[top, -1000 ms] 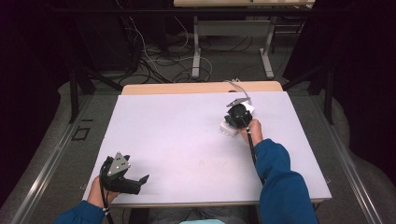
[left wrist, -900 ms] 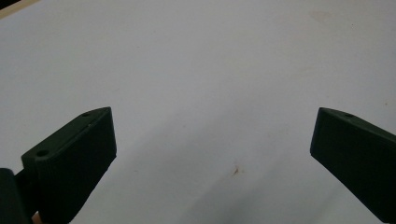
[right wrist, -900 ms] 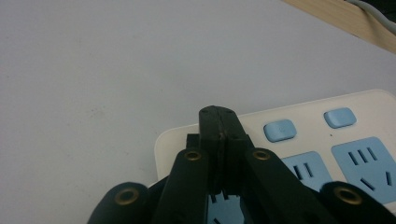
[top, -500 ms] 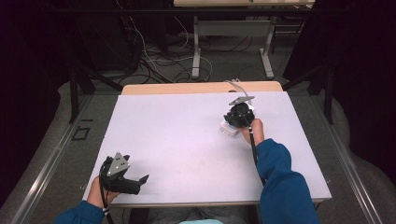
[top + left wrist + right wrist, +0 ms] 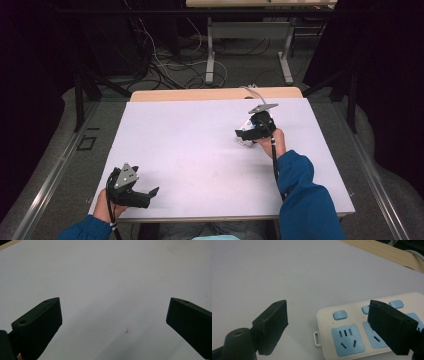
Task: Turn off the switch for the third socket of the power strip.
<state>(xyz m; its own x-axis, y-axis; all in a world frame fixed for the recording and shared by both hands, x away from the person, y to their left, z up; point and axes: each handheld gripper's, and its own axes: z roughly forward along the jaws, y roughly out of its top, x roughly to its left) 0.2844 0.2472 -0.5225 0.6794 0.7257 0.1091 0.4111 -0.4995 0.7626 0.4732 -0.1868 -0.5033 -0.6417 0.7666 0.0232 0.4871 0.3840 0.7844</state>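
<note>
Power strip (image 5: 372,327) unbranded, blue sockets, right gripper (image 5: 328,326) jaws just opening above

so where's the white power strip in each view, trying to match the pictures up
High view: the power strip lies right of centre on the table, under the right gripper.
Left gripper view: bare tabletop between its jaws.
Right gripper view: lower right, part behind the right jaw.
Shared landmark: the white table with its wooden far edge.
</note>
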